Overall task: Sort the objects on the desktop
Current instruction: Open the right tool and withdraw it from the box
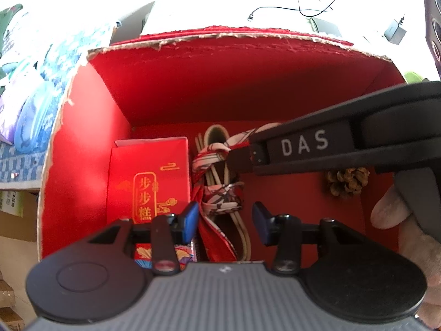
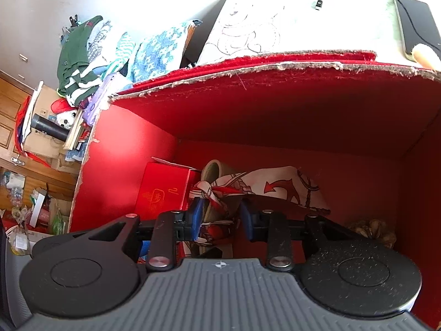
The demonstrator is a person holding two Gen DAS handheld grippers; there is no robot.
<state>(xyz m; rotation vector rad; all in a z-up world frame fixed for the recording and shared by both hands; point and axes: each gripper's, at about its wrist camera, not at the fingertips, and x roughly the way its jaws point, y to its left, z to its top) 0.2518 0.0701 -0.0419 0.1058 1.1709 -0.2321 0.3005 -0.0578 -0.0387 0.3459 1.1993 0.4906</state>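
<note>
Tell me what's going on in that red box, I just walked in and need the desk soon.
A person is sorting desk items into a big red box, a gripper in each hand. Both reach inside it. The right gripper has its jaws open around a patterned scarf tied round a beige strap; whether it touches is unclear. The left gripper hovers open above the same bundle. A small red packet and a pine cone already lie inside.

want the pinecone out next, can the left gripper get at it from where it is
Probably not directly: the right gripper reaches across inside the red box, above the pinecone, blocking the left gripper.
</note>
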